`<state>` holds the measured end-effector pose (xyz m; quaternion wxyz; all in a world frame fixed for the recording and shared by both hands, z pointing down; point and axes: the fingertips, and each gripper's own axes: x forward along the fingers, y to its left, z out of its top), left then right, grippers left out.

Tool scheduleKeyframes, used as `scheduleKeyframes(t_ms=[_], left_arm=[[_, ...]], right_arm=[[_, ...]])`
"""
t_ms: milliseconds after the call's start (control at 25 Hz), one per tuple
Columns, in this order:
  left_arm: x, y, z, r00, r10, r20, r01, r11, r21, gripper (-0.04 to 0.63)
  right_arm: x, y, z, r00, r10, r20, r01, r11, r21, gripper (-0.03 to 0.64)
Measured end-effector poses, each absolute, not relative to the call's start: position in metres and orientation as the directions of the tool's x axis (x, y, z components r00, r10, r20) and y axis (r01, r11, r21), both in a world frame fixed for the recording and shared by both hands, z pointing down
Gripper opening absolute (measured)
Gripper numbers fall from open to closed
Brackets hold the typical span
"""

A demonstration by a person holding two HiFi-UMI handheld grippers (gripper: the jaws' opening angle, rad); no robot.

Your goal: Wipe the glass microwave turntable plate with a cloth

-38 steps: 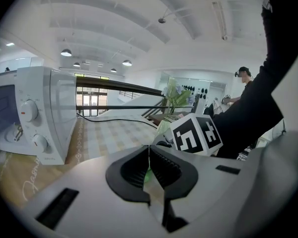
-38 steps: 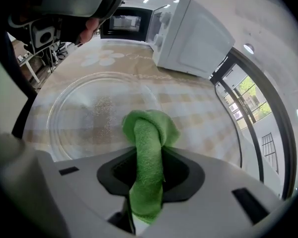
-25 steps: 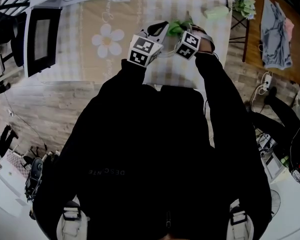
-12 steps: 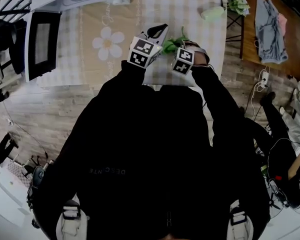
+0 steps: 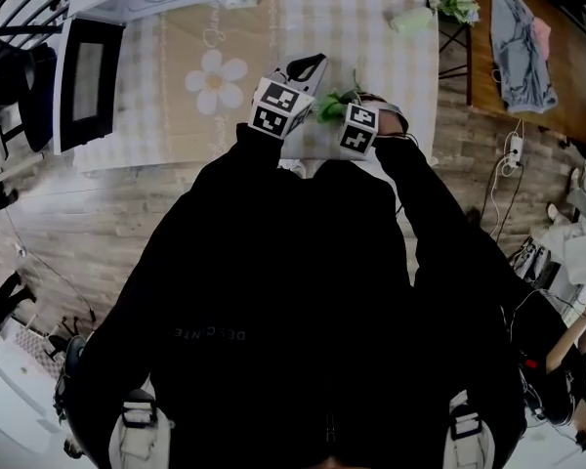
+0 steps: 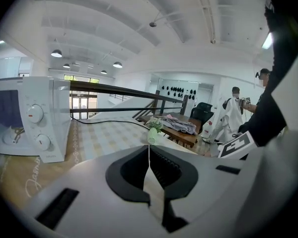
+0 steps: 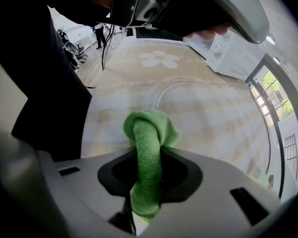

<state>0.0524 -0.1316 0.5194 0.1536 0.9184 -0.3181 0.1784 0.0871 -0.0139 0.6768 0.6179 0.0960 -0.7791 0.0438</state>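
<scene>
Bright, even daylight — fisheye-warped edges

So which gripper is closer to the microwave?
Left. The left gripper, gripping the glass turntable plate, is right of the microwave; the right gripper, clamping the green cloth, is farther right.

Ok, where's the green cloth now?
The green cloth sits in the right gripper's jaws; the head view shows it right of the left gripper holding the glass plate, over the checked table.

Microwave (image 6: 30,120) blocks table (image 5: 371,8) left end; checkered middle open.
</scene>
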Motion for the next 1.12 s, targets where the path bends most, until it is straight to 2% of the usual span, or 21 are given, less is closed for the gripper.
scheduleKeyframes(t_ms=[200, 360, 720, 880, 1120], left_arm=[[0.04, -0.114, 0.516, 0.734, -0.532, 0.423, -0.637, -0.755, 0.157, 0.021], [0.026, -0.103, 0.509, 0.735, -0.54, 0.41, -0.637, -0.758, 0.143, 0.021], [-0.012, -0.085, 0.463, 0.747, -0.578, 0.33, -0.641, -0.758, 0.123, 0.021], [-0.025, -0.08, 0.437, 0.756, -0.593, 0.278, -0.638, -0.761, 0.113, 0.021], [-0.035, -0.068, 0.389, 0.786, -0.587, 0.192, -0.609, -0.789, 0.08, 0.021]], right_arm=[[0.076, 0.013, 0.677, -0.228, -0.041, 0.973, -0.198, 0.98, -0.005, 0.103], [0.067, 0.019, 0.666, -0.277, -0.081, 0.957, -0.255, 0.967, 0.008, 0.101], [0.05, -0.001, 0.583, -0.465, -0.346, 0.815, -0.513, 0.856, 0.071, 0.103], [0.042, -0.01, 0.533, -0.541, -0.471, 0.697, -0.597, 0.799, 0.076, 0.103], [0.038, -0.02, 0.449, -0.622, -0.619, 0.48, -0.706, 0.708, -0.003, 0.103]])
